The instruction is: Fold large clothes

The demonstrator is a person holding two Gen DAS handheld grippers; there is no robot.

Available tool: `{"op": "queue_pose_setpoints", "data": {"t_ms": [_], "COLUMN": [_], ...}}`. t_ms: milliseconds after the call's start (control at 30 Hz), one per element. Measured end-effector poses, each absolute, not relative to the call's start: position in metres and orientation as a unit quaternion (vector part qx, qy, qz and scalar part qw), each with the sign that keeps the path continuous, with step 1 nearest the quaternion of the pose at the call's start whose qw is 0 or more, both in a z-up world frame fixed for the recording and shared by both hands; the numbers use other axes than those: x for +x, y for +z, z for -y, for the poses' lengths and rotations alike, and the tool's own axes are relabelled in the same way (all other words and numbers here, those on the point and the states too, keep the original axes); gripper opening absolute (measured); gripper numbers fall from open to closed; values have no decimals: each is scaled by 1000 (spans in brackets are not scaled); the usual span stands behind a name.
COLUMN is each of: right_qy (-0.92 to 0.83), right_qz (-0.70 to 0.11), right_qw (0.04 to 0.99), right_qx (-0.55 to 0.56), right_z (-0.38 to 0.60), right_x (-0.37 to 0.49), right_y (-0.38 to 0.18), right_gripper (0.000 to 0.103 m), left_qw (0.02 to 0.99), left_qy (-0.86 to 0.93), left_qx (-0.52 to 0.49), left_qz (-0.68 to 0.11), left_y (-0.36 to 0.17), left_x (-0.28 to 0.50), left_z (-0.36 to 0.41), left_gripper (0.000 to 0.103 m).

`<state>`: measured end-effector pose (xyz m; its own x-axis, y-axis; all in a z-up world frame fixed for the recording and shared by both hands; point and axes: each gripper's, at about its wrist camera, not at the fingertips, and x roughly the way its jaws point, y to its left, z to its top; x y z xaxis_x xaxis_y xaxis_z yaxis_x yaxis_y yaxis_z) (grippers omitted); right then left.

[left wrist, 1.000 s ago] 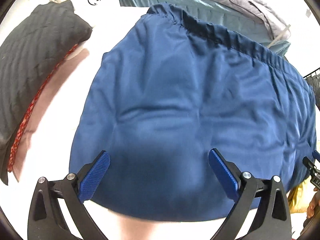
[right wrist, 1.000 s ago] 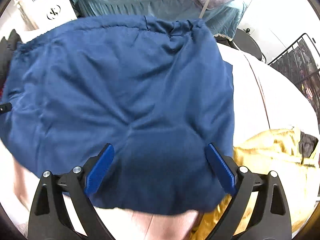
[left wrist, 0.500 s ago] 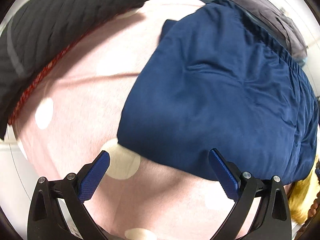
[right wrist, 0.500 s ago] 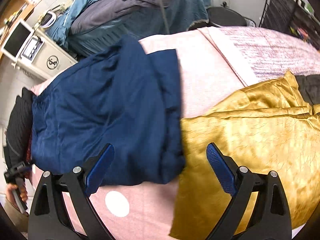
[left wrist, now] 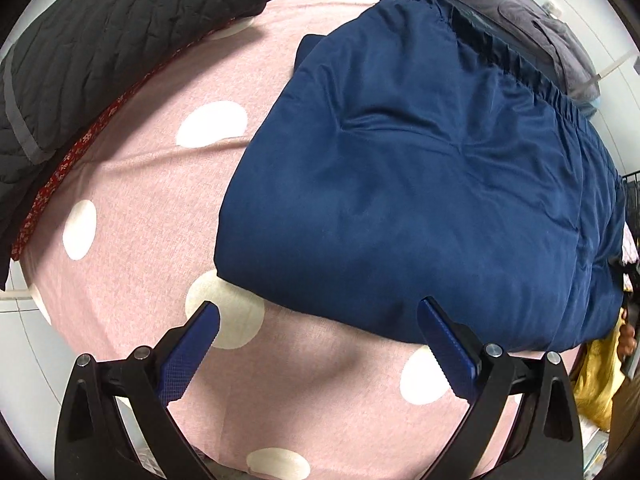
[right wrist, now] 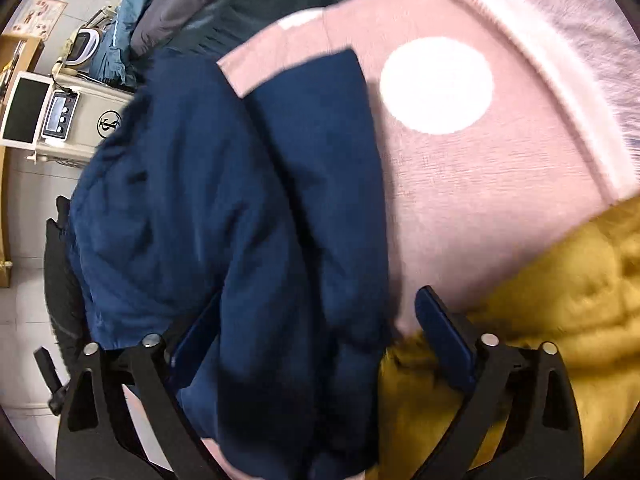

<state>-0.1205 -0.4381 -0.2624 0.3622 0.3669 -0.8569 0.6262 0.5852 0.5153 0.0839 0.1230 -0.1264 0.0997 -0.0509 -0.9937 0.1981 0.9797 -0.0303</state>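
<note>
One folded blue garment (left wrist: 420, 184) lies on the pink spotted sheet (left wrist: 152, 208) between one black coat (left wrist: 100, 40) and one yellow cloth (right wrist: 560, 320), while both claws, left (left wrist: 318, 344) and right (right wrist: 316, 332), gape wide, holding nothing.

Navy garment (left wrist: 420, 184): smooth matt cloth. Pink spotted sheet (left wrist: 152, 208): woven, matt. Yellow garment (right wrist: 560, 320): glossy satin-like cloth.

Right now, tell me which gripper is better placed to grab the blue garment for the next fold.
Right. The right gripper is open with the blue garment bunched between its fingers. The left gripper, also open, is over bare pink sheet, short of the garment's edge.
</note>
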Motion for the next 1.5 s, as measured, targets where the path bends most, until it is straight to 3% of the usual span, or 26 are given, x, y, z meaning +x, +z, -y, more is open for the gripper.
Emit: {"op": "queue_pose_setpoints", "data": {"t_ms": [300,567,667,933,1167,1500], "right_qy": [-75,-93,-100,-139,-177,-224], "right_qz": [-561,-566,-572,-592,-612,-623], "right_qw": [711,711,709,703,700,703], "right_qx": [418,407,400,369,324,262], "right_z": [409,401,398,385,368,341], "right_x": [-91,-95,-93,-81,-64,-43], "right_y": [-262,-249,-241,-236,-237,-236], "right_gripper": [94,69,65,65,67,69], "left_qw": [735,747,738,719,702,694], "left_qy": [-80,-106,-124,-169,-206,-246], "left_qx": [29,0,-27,29,-58,-17], "left_qz": [-673,-656,-663,-673,-679,-677], "left_y": [-142,-134,-137,-176,-210,-215], "left_x": [108,169,198,245,260,274], "left_z": [-148,-161,-165,-137,-137,-118], "left_gripper": [97,97,97,97,98,98]}}
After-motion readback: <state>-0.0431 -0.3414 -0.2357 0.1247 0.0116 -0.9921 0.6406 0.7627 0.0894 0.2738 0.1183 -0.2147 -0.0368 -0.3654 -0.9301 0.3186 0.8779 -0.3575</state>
